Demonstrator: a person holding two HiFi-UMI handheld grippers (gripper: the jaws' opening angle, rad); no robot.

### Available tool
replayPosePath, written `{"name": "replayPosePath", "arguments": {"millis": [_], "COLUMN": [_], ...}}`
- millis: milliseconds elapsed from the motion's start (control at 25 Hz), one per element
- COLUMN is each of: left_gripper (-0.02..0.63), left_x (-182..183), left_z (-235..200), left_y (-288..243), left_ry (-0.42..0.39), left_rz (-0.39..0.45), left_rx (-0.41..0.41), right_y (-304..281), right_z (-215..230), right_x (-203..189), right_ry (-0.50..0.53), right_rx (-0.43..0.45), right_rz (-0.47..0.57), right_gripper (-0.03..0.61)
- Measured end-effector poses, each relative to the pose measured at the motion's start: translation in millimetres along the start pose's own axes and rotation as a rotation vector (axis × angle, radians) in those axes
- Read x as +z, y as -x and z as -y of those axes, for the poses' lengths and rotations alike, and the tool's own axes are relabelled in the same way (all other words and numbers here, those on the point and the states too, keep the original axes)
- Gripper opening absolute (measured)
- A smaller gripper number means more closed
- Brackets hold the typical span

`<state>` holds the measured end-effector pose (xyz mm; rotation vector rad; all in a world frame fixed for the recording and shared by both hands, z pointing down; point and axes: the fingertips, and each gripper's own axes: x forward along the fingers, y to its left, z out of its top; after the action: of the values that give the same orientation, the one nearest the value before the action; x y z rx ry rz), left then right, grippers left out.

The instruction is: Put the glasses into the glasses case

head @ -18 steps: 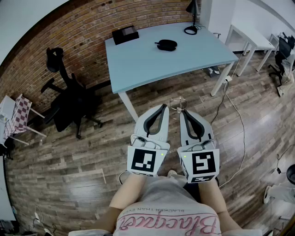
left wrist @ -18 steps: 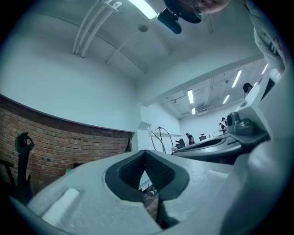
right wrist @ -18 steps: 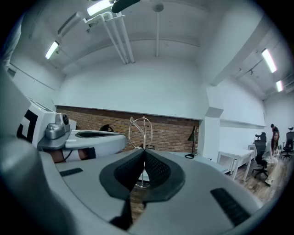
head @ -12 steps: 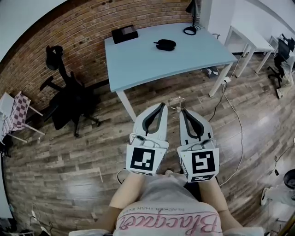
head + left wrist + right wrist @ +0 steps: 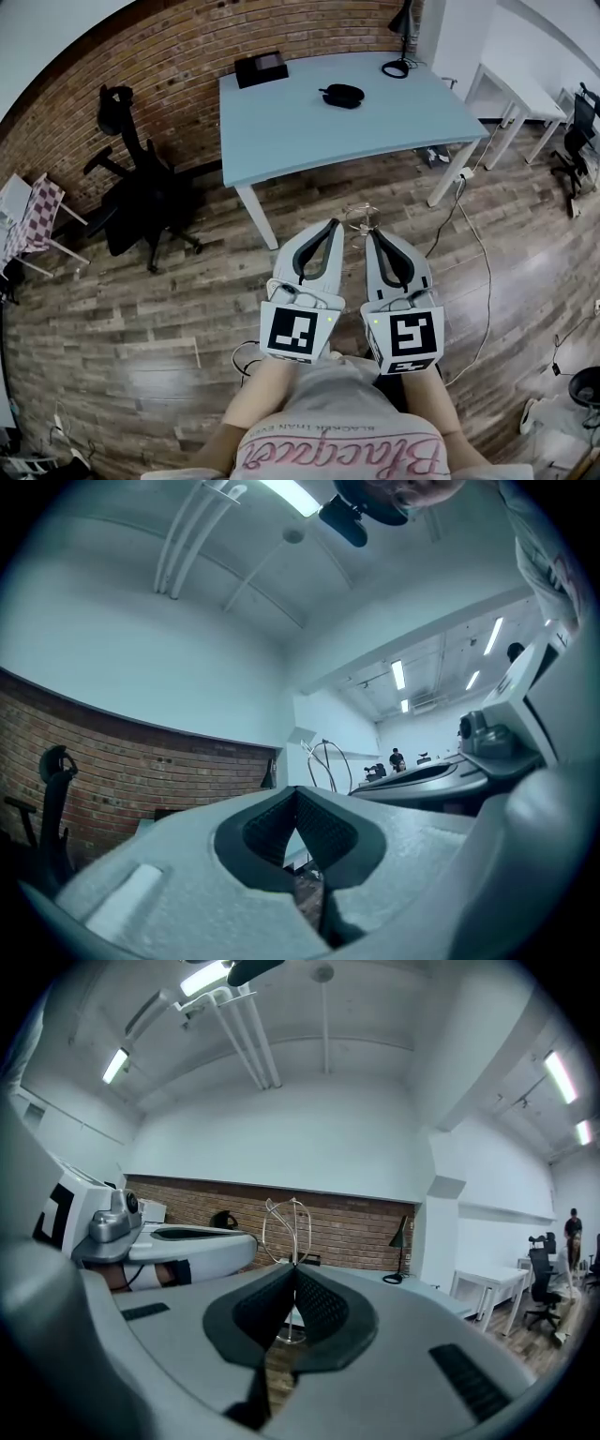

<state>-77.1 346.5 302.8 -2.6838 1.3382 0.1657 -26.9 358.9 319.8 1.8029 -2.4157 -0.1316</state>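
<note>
Thin wire-framed glasses [image 5: 359,211] hang in the air over the wooden floor, pinched at the tips of my right gripper [image 5: 372,230]. In the right gripper view the frame [image 5: 286,1227] rises straight out from between the closed jaws [image 5: 294,1267]. My left gripper [image 5: 335,223] is alongside, shut with nothing in it; from the left gripper view the glasses [image 5: 324,761] show off to the right of its jaws [image 5: 296,791]. The dark oval glasses case [image 5: 341,95] lies on the light blue table [image 5: 309,131], well ahead of both grippers.
A black box [image 5: 261,67] sits at the table's far left corner and a black desk lamp [image 5: 400,42] at its far right. A black office chair [image 5: 141,202] stands to the left, a white table [image 5: 511,89] to the right, and cables [image 5: 473,225] trail across the floor.
Both grippers keep the same pose and the glasses stay in the right one. The head view has shifted slightly, so the table sits a little further right.
</note>
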Motion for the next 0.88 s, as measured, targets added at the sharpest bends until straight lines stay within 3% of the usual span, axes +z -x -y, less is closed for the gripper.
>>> {"name": "replayPosePath", "arguments": {"millis": [280, 880], "left_gripper": [0.003, 0.003], "left_x": [-14.5, -36.0], "left_z": [-26.7, -123.5], "left_y": [-45.6, -201.4], "left_ry": [0.013, 0.007], "left_rz": [-0.008, 0.004], "left_rx": [-0.015, -0.084], "right_y": [-46.7, -212.5], "right_z": [23.0, 81.5], "right_x": [-6.9, -2.8], "right_ry": [-0.006, -0.009], "right_rx": [-0.019, -0.051], "right_rz": [-0.021, -0.051], "right_gripper": [0.014, 0.014]}}
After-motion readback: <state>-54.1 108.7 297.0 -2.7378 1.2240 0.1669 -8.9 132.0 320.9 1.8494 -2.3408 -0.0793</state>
